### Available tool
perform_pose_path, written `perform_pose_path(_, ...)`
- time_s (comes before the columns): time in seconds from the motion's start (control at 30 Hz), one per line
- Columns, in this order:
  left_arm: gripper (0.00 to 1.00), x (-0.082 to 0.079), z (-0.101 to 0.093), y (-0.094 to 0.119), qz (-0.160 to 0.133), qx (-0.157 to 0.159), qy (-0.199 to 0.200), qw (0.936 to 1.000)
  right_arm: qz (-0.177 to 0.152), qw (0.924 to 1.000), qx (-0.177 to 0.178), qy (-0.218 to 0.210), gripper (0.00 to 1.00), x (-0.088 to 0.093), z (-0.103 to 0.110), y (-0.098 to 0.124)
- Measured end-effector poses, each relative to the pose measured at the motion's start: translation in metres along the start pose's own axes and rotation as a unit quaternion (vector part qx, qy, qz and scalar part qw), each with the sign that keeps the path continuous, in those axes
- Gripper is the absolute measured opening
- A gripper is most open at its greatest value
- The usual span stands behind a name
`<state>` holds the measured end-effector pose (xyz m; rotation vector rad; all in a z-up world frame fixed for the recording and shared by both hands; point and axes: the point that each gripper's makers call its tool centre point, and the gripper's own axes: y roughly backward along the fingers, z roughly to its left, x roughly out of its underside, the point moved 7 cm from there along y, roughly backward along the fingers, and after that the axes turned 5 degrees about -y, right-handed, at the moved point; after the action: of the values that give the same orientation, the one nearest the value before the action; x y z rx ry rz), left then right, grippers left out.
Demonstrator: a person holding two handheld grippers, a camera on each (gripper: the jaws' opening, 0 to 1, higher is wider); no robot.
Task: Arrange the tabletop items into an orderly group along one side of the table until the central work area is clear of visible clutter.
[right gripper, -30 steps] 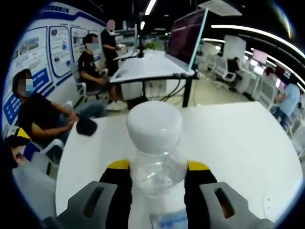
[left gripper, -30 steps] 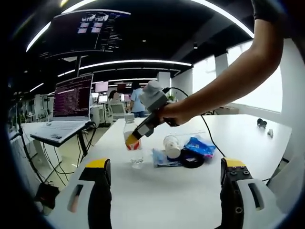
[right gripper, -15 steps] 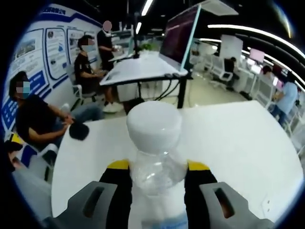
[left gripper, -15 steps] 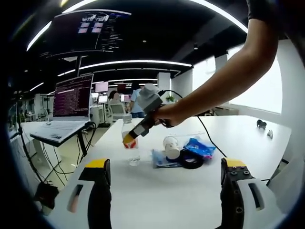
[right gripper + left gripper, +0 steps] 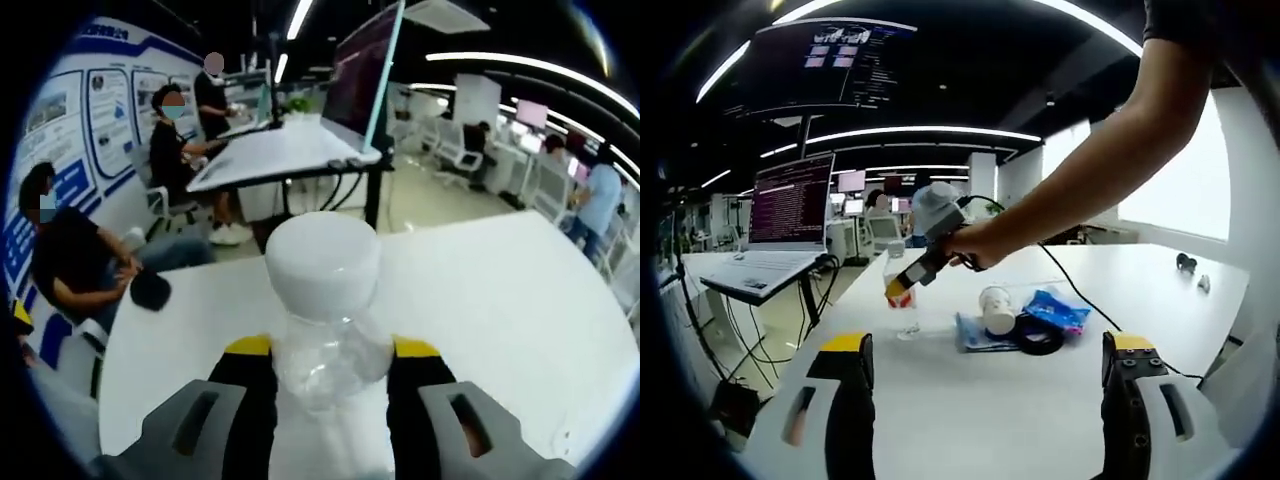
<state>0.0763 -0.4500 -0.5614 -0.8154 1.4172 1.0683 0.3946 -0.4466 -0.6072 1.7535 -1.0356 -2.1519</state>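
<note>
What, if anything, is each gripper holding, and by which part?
The right gripper clamps a clear plastic bottle with a white cap just below the cap. The left gripper holds nothing.

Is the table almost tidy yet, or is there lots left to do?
Not tidy yet. In hand: the right gripper is shut on a clear bottle, held near the table edge in the left gripper view. Left to do: a cup, blue packets and a black ring lie clustered mid-table. The left gripper is open and holds nothing.

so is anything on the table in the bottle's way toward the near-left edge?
Nothing visible. The clear plastic bottle, held in the right tongs, has bare white table around it; the pile lies to its right.
</note>
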Motion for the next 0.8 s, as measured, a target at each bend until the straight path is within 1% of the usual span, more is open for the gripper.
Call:
perform_pose_path(0.1, 0.95, 0.0, -0.001, 0.0, 0.001, 0.001, -0.003, 1.0, 0.001, 1.0, -0.006, -0.002, 0.39, 0.0, -0.006, -0.005)
perform_pose_path(0.27, 0.94, 0.001, 0.0, 0.0, 0.004, 0.0, -0.001, 1.0, 0.001, 1.0, -0.009, 0.0, 0.39, 0.005, -0.008, -0.008)
perform_pose_path(0.33, 0.94, 0.002, 0.0, 0.0, 0.005, 0.001, -0.001, 1.0, -0.008, 0.9998, -0.009, -0.013, 0.39, 0.002, -0.01, -0.008)
perform_pose_path(0.43, 0.94, 0.002, 0.0, -0.001, 0.007, 0.003, -0.003, 1.0, -0.012, 0.9998, -0.016, -0.011, 0.39, 0.003, -0.008, -0.008)
perform_pose_path(0.5, 0.94, 0.002, -0.001, -0.001, 0.009, 0.005, -0.007, 0.9999, -0.017, 0.9995, -0.021, -0.016, 0.39, 0.002, -0.012, -0.008)
perform_pose_path(0.6, 0.94, 0.003, -0.002, -0.001, 0.011, 0.007, -0.011, 0.9998, -0.02, 0.9995, -0.023, -0.004, 0.39, 0.001, -0.013, -0.008)
perform_pose_path(0.7, 0.94, 0.003, -0.002, -0.001, 0.012, 0.008, -0.012, 0.9998, -0.028, 0.999, -0.034, -0.002, 0.39, 0.001, -0.014, -0.011)
perform_pose_path(0.8, 0.93, 0.003, -0.002, -0.002, 0.013, 0.008, -0.012, 0.9998, -0.035, 0.9988, -0.035, 0.001, 0.4, 0.001, -0.014, -0.012)
